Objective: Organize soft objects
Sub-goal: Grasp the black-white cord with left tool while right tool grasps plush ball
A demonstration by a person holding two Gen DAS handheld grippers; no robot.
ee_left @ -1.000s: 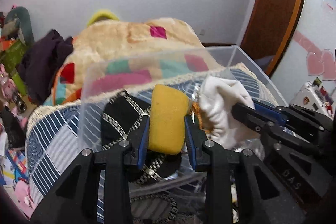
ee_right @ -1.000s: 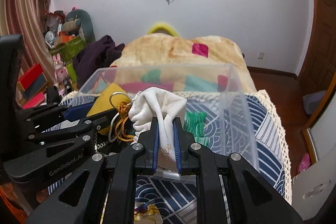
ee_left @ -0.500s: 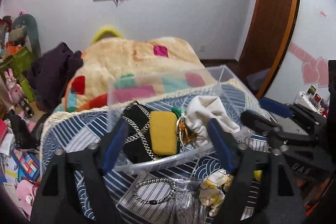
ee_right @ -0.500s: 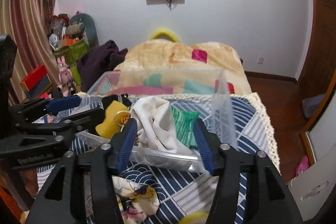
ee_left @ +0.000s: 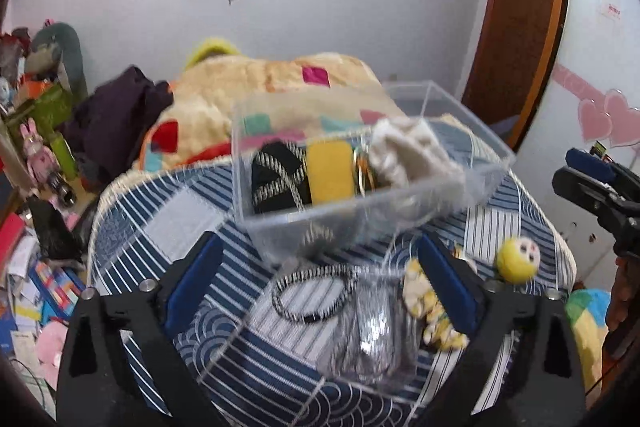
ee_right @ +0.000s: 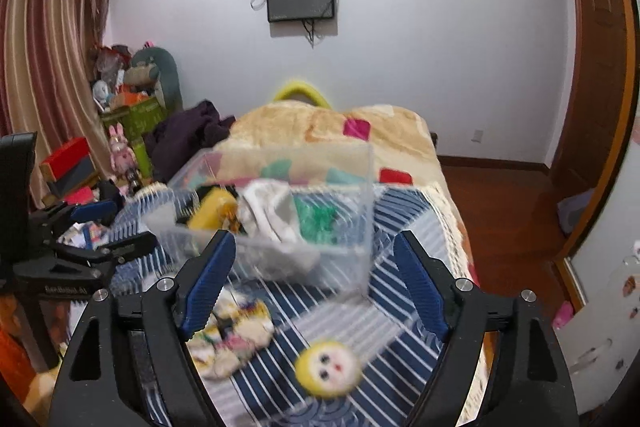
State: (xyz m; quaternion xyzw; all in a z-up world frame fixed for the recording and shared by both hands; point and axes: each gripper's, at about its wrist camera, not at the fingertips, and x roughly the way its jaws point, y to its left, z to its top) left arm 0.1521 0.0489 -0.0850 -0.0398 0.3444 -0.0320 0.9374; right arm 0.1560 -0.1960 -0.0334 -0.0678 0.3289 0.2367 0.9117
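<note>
Both grippers have let go and drawn back since 1 second ago: the yellow sponge (ee_left: 330,171) and the white cloth (ee_left: 408,151) now lie loose inside the clear plastic bin (ee_left: 360,205) on the blue striped bedspread (ee_left: 168,227). The left gripper (ee_left: 320,285) stands wide apart and holds nothing; so does the right gripper (ee_right: 316,285), its blue pads spread wide. In the bin, left to right, sit a black patterned item (ee_left: 276,177), the sponge, a ring of keys (blurred) and the cloth, with something green (ee_right: 318,221) beside it. In front of the bin lie a round yellow plush face (ee_right: 329,369) and a floral cloth (ee_right: 232,339).
</note>
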